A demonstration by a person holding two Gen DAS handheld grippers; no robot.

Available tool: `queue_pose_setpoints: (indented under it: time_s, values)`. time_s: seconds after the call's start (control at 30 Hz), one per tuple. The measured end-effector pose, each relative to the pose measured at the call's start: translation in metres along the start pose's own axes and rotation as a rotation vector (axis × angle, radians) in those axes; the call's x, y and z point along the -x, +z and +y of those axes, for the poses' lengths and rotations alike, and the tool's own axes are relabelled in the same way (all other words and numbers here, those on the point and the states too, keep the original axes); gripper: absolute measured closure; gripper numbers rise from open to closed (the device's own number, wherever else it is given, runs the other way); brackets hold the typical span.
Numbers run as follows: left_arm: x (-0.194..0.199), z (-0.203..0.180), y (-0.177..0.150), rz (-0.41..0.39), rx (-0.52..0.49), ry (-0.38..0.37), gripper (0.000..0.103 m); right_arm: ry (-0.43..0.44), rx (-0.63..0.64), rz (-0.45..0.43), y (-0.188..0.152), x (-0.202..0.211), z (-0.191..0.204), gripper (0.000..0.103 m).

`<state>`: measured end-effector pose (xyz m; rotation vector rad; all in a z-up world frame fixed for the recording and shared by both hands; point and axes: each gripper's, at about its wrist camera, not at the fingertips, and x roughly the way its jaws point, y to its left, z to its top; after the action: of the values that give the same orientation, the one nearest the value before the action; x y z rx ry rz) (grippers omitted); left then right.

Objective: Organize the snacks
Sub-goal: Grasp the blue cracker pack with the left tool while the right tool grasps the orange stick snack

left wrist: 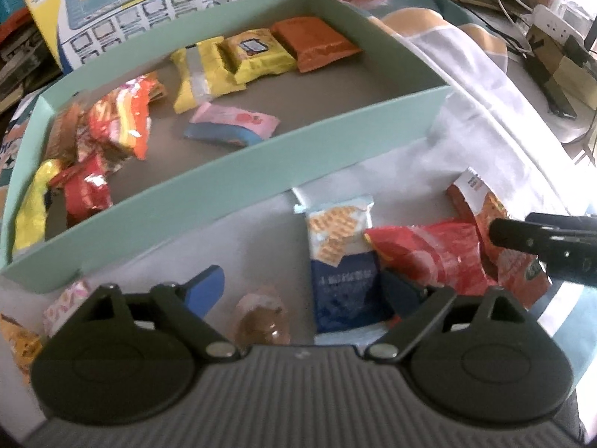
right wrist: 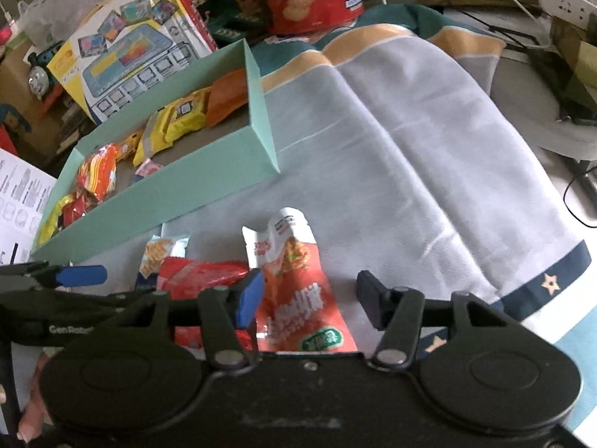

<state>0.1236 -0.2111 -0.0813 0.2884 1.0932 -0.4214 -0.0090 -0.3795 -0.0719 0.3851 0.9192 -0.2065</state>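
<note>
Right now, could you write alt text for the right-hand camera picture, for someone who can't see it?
The right gripper, jaws apart, straddles an orange-red snack packet on a grey cloth. To its left lie more packets and a mint-green box holding snacks.

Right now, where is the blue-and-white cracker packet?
The blue-and-white cracker packet lies on the cloth just outside the green box's near wall, left of the red packet. In the right wrist view only its top shows.

Toy box (right wrist: 127, 59), toy train (right wrist: 37, 71), power strip (right wrist: 567, 3)
</note>
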Motion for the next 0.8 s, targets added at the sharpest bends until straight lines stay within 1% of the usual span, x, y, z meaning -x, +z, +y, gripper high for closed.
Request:
queue_pose_setpoints:
  time_s: [0.13,0.17,0.27,0.4,0.47,0.5,0.53,0.57,0.6,0.67,0.77,0.8]
  values:
    - [-0.008,-0.007,0.001,0.015,-0.022,0.004,0.013,-0.012,0.036,-0.012,0.003,-0.005,0.006,0.063]
    - [-0.010,-0.006,0.000,0.019,-0.016,-0.001,0.014,-0.016,0.046,-0.011,0.003,-0.005,0.007,0.063]
    - [-0.010,-0.002,-0.002,0.017,-0.004,-0.016,0.019,-0.011,0.081,0.012,0.002,-0.002,0.006,0.063]
    - [-0.009,0.001,-0.005,0.003,-0.013,-0.022,0.024,-0.011,0.083,0.023,-0.008,0.007,-0.001,0.063]
    - [-0.008,0.001,-0.004,-0.010,-0.012,-0.021,0.029,-0.023,0.090,0.019,-0.013,0.010,0.001,0.063]
    - [-0.007,0.000,-0.004,-0.020,-0.017,-0.021,0.039,-0.036,0.103,0.014,-0.015,0.011,0.004,0.063]
    - [-0.005,-0.002,-0.003,-0.031,-0.024,-0.021,0.051,-0.052,0.120,0.008,-0.017,0.010,0.009,0.063]
    - [-0.004,-0.004,-0.002,-0.039,-0.033,-0.024,0.057,-0.064,0.137,0.005,-0.019,0.010,0.013,0.063]
    - [-0.003,-0.005,-0.002,-0.042,-0.039,-0.027,0.060,-0.074,0.155,0.003,-0.019,0.009,0.017,0.063]
    - [-0.003,-0.006,-0.004,-0.048,-0.044,-0.029,0.061,-0.081,0.180,-0.002,-0.019,0.004,0.024,0.063]
    - [-0.002,-0.002,-0.006,-0.050,-0.034,-0.036,0.061,-0.123,0.256,-0.019,-0.022,-0.002,0.038,0.065]
    - [-0.001,-0.001,-0.007,-0.050,-0.031,-0.035,0.061,-0.127,0.277,-0.020,-0.023,-0.003,0.043,0.071]
